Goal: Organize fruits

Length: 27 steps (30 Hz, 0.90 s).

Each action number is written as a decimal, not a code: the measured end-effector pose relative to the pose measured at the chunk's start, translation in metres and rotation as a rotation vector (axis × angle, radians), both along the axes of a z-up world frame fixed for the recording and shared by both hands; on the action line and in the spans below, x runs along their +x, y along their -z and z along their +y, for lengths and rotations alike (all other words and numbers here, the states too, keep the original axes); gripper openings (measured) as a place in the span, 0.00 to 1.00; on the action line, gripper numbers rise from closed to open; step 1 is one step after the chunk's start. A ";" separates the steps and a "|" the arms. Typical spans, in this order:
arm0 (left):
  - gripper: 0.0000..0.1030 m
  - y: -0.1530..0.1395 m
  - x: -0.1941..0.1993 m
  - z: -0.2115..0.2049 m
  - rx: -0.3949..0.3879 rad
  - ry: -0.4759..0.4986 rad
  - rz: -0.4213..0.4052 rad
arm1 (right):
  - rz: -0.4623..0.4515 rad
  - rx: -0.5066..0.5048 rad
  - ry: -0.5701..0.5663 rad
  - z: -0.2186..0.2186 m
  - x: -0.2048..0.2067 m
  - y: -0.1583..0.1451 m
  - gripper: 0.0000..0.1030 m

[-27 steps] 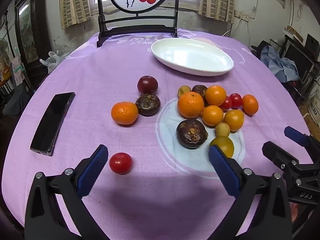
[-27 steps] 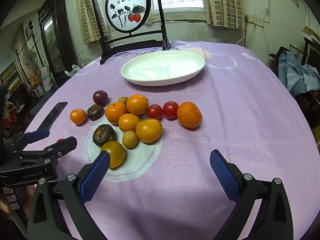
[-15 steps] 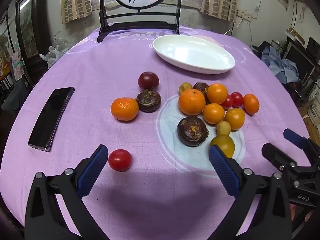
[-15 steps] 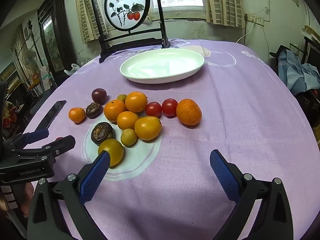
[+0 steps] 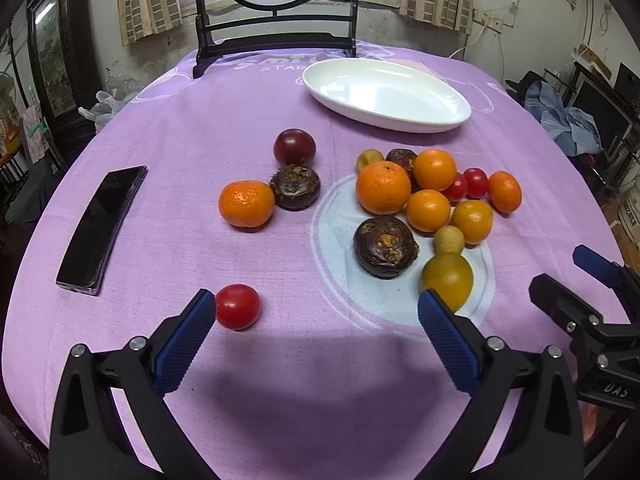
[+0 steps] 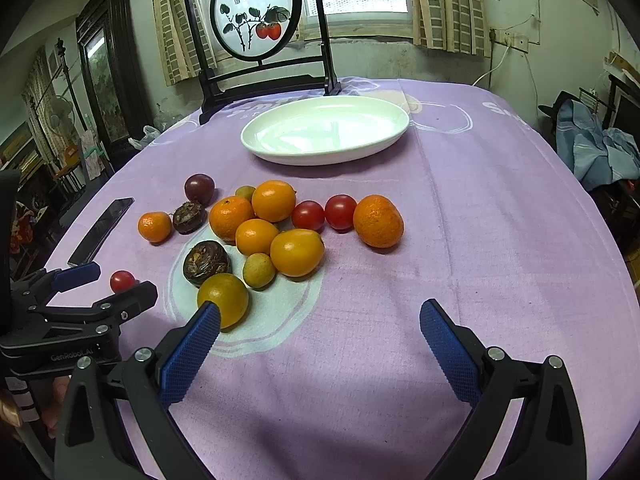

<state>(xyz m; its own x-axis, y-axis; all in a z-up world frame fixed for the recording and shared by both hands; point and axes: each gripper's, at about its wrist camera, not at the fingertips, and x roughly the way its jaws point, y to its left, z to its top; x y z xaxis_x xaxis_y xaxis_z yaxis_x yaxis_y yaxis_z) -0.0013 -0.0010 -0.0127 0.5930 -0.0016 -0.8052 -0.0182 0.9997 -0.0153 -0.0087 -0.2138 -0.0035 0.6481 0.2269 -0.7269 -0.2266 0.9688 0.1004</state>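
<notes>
Left gripper (image 5: 316, 316) spread wide over the table's near edge, holding nothing; lone red tomato (image 5: 237, 306) just beside its left fingertip, contact unclear. Right gripper (image 6: 320, 320) likewise wide open and empty, its left fingertip just in front of a yellow-green citrus (image 6: 223, 299). Purple tablecloth (image 6: 460, 240) covers the table. Mid-table: main fruit cluster of oranges, dark round fruits, and two red tomatoes (image 6: 324, 214), packed close together. Toward the left edge: small orange (image 5: 246, 203) against a dark fruit (image 5: 295, 187); black phone (image 5: 102, 228) well apart. Toward the far edge: white oval plate (image 6: 384, 136), no fruit in it; framed round panel (image 6: 256, 12) behind it.
</notes>
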 end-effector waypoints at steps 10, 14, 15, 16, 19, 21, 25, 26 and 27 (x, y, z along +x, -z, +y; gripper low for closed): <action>0.96 -0.001 -0.001 -0.003 0.003 0.001 -0.001 | 0.004 -0.001 0.000 0.000 0.001 0.001 0.97; 0.96 -0.002 -0.001 -0.003 -0.008 0.004 -0.013 | 0.006 -0.004 -0.001 -0.001 0.000 0.002 0.97; 0.96 -0.003 -0.002 -0.003 -0.011 0.006 -0.019 | 0.008 -0.005 -0.001 -0.001 -0.001 0.003 0.97; 0.96 -0.003 -0.002 -0.003 -0.013 0.007 -0.022 | 0.009 -0.005 -0.002 -0.001 -0.001 0.003 0.97; 0.96 -0.003 -0.002 -0.003 -0.014 0.006 -0.022 | 0.014 -0.017 -0.007 -0.001 -0.002 0.005 0.97; 0.96 -0.002 -0.002 -0.004 -0.012 0.006 -0.017 | 0.016 -0.024 -0.014 0.000 -0.002 0.006 0.97; 0.96 -0.001 0.000 -0.002 -0.012 0.005 -0.008 | 0.024 -0.031 -0.016 -0.002 -0.002 0.008 0.97; 0.96 -0.001 0.000 -0.002 -0.011 0.005 -0.006 | 0.026 -0.031 -0.014 -0.002 -0.001 0.008 0.97; 0.96 -0.001 0.001 -0.002 -0.010 0.006 -0.005 | 0.029 -0.029 -0.012 -0.004 -0.001 0.009 0.97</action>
<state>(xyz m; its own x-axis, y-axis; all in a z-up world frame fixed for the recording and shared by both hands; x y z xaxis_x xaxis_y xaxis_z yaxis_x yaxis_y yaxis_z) -0.0003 -0.0031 -0.0118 0.5968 -0.0131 -0.8023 -0.0126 0.9996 -0.0257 -0.0094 -0.2175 -0.0125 0.6240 0.2132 -0.7518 -0.2352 0.9687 0.0794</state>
